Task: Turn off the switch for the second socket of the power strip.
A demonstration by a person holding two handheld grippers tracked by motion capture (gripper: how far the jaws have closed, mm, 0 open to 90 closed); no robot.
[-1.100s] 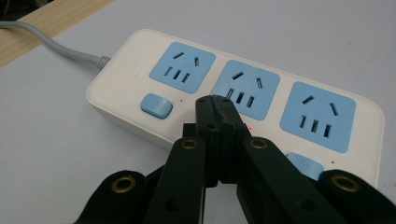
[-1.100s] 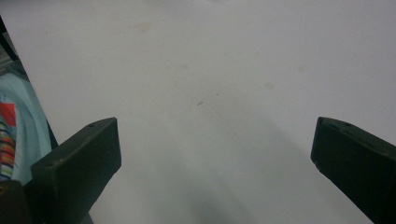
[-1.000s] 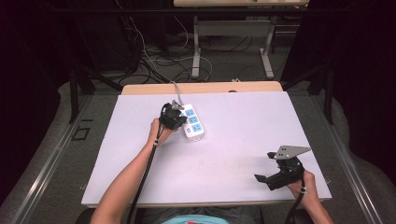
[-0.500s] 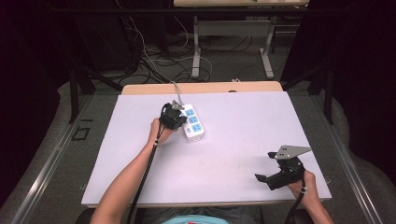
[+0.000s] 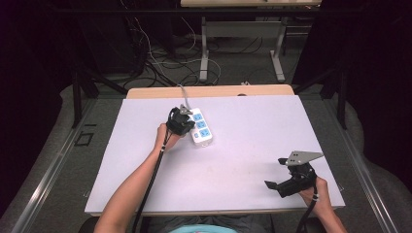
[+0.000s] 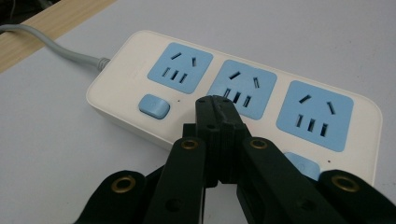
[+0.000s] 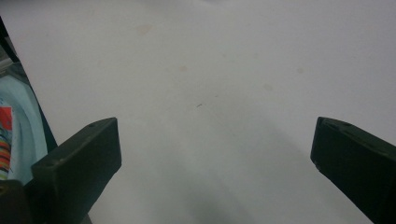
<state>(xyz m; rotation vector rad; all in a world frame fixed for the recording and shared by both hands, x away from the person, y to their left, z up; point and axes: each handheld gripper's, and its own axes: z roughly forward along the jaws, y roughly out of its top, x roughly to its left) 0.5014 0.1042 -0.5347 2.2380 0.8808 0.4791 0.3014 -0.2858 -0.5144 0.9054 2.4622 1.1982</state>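
Observation:
A white power strip (image 5: 200, 128) with three blue outlets lies on the white table, its grey cord (image 5: 183, 94) running off the far edge. In the left gripper view the power strip (image 6: 233, 88) sits just ahead, with blue buttons beside the outlets. My left gripper (image 6: 219, 103) is shut with nothing in it, its tips over the strip's near edge by the middle outlet. In the high view the left gripper (image 5: 182, 119) is at the strip's left side. My right gripper (image 5: 276, 186) rests near the table's front right, open and empty, as seen in the right gripper view (image 7: 215, 149).
The white tabletop (image 5: 252, 136) sits over a wooden table whose far edge (image 5: 214, 91) shows behind it. Cables and metal table legs (image 5: 204, 53) stand on the floor beyond. A person's forearms come in from the bottom.

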